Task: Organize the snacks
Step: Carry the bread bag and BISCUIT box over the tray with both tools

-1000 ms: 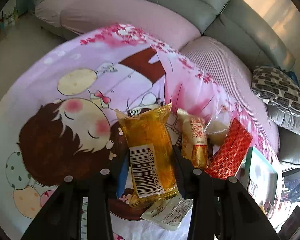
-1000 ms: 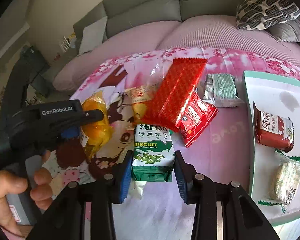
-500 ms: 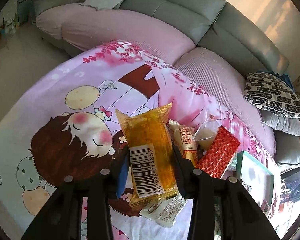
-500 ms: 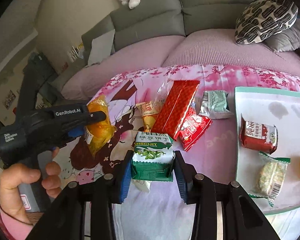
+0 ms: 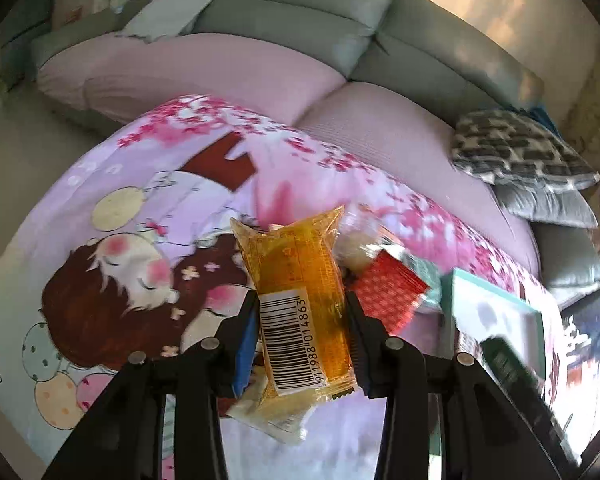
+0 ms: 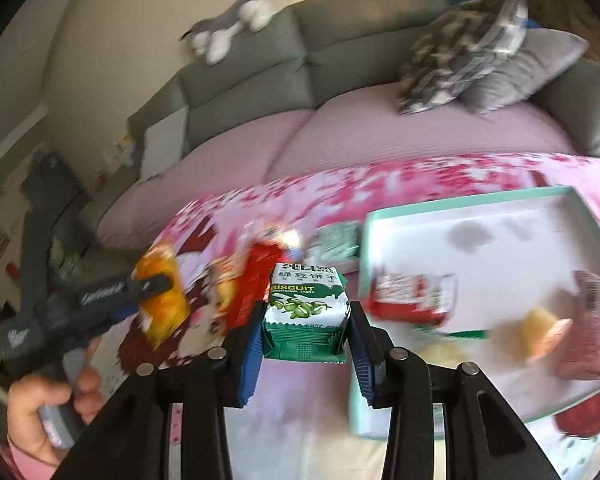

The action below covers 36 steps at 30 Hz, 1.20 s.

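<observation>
Over the cartoon-print bench cloth (image 5: 148, 216) before the sofa, both grippers had lifted, left gripper (image 5: 300, 340) clenching the orange packet (image 5: 300, 300) at frame centre, right gripper (image 6: 305, 340) clenching the green biscuit pack (image 6: 306, 312), nearing the tray (image 6: 480, 200) at right.

Left gripper (image 5: 300, 332) clamped on a yellow packet (image 5: 300, 300); right gripper (image 6: 306, 332) clamped on a green biscuit pack (image 6: 306, 308); both tilt downward.

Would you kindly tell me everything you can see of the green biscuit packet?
The biscuit packet is a small, blocky pillow pack of glossy film, white above and green below, printed "BISCUIT" over a picture of green beans, with a crimped, zigzag lower seal. It sits upright, print facing the camera, clamped at both sides between the blue pads of the right gripper and lifted clear of the pink cloth. Nothing else touches it.
</observation>
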Each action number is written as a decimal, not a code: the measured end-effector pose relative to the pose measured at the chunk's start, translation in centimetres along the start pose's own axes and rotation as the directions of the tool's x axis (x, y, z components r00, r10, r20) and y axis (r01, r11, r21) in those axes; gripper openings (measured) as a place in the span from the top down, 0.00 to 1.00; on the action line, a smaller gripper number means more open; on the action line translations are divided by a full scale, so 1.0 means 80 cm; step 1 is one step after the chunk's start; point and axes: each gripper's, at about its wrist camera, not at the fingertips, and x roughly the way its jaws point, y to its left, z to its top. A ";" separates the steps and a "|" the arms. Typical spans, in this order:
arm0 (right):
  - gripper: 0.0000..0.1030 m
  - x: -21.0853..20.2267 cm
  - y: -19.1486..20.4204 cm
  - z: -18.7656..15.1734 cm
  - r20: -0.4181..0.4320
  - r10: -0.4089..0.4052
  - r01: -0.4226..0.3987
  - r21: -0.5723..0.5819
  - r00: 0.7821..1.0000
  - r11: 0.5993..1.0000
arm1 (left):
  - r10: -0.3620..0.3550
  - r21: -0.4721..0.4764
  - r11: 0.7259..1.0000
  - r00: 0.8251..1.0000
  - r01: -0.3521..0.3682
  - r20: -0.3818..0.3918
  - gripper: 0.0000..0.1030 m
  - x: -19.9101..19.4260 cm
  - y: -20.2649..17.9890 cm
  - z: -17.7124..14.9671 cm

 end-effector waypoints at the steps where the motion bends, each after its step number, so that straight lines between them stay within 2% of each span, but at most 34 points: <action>1: 0.59 -0.004 -0.011 0.004 0.010 -0.014 0.014 0.020 1.000 1.000 | -0.012 0.021 1.000 1.000 0.012 -0.003 0.59 0.000 -0.010 -0.002; 5: 0.59 -0.026 -0.068 0.015 0.053 -0.099 0.091 0.130 0.994 0.987 | -0.051 0.107 0.993 0.999 0.053 -0.013 0.59 0.000 -0.053 -0.011; 9: 0.59 -0.051 -0.118 0.021 0.088 -0.187 0.165 0.212 0.978 0.963 | -0.111 0.199 0.973 0.993 0.117 -0.038 0.59 0.001 -0.101 -0.031; 12: 0.59 -0.065 -0.144 0.023 0.104 -0.243 0.210 0.255 0.965 0.944 | -0.157 0.274 0.947 0.986 0.168 -0.062 0.59 0.005 -0.142 -0.048; 16: 0.59 -0.076 -0.171 0.025 0.113 -0.297 0.254 0.291 0.948 0.922 | -0.184 0.356 0.913 0.979 0.201 -0.081 0.59 0.012 -0.185 -0.064; 23: 0.59 -0.054 -0.192 0.026 0.077 -0.327 0.289 0.312 0.942 0.905 | -0.202 0.450 0.860 0.970 0.240 -0.132 0.59 0.037 -0.236 -0.088; 28: 0.59 -0.039 -0.205 0.021 0.045 -0.318 0.286 0.335 0.947 0.898 | -0.206 0.475 0.842 0.967 0.253 -0.149 0.59 0.051 -0.259 -0.094; 36: 0.59 -0.029 -0.211 0.018 0.015 -0.340 0.315 0.341 0.940 0.886 | -0.208 0.516 0.817 0.966 0.258 -0.155 0.59 0.069 -0.298 -0.103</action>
